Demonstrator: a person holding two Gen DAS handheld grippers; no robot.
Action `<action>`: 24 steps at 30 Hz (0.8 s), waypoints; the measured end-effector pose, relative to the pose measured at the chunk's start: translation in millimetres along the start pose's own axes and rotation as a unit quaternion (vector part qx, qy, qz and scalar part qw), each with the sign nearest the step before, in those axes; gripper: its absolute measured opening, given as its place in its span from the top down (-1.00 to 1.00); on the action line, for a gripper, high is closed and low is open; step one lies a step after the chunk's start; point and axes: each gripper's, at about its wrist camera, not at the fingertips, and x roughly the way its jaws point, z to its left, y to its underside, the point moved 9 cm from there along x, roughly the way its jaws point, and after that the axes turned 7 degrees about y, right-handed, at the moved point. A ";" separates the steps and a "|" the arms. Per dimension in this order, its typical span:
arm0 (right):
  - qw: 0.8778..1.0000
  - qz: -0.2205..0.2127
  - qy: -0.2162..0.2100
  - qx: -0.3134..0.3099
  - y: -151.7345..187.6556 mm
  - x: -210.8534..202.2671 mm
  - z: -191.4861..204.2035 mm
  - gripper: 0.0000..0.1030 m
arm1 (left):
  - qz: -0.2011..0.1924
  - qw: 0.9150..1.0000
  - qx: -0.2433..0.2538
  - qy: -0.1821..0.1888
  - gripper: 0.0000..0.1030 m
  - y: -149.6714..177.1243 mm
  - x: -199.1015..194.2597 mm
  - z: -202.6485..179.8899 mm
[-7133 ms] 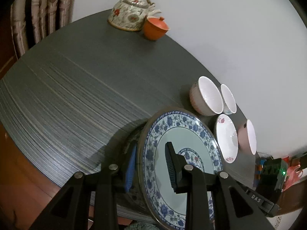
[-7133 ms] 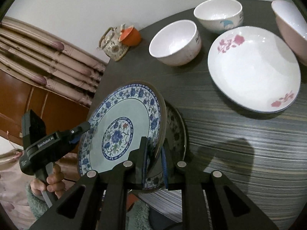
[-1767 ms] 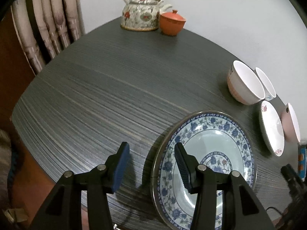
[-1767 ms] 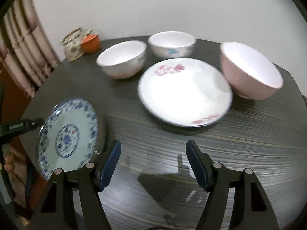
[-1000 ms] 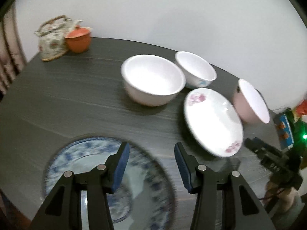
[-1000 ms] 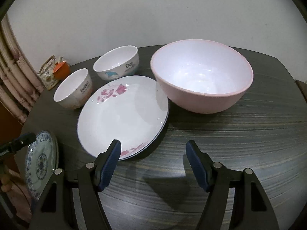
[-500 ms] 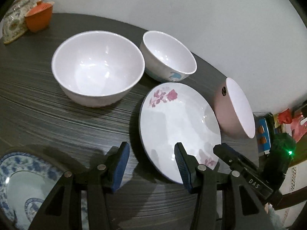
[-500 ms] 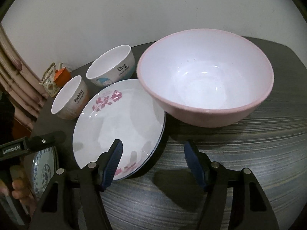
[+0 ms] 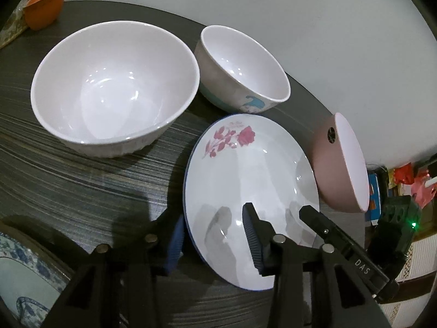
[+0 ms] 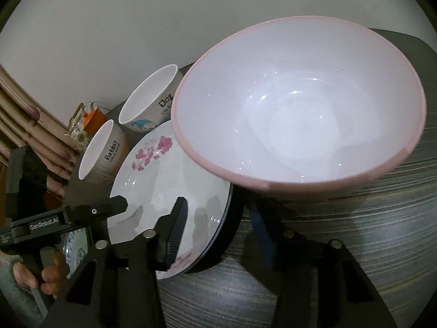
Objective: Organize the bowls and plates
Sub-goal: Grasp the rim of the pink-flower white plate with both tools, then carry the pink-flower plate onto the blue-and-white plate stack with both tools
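Left hand-held gripper [image 9: 213, 243]: jaws wide, straddling the near-left rim of the flowered plate [image 9: 245, 188], one finger outside the rim, the other over the plate's face; no grip closed on it. Plate flat on the dark desk [image 9: 82, 180].

Right hand-held gripper [image 10: 218, 235]: jaws wide, straddling the opposite rim of the same plate [image 10: 164, 183], left finger over the plate, right finger on the desk [image 10: 355, 246] beneath the pink bowl [image 10: 300, 120]. Contact with the plate: cannot tell.

Ahead of left gripper: large white bowl [image 9: 109, 82] up-left, small bowl with blue print [image 9: 243, 68] straight ahead, pink bowl [image 9: 338, 164] to the right, touching the plate's far rim. Blue-patterned plate [image 9: 24, 281] low-left, well apart. Orange cup [image 9: 45, 13] far left at desk edge.
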 end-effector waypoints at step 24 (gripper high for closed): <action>1.000 0.015 0.011 0.018 5.2 2.9 -6.7 0.76 | 0.011 0.999 0.015 -0.040 0.70 18.9 -3.8 3.9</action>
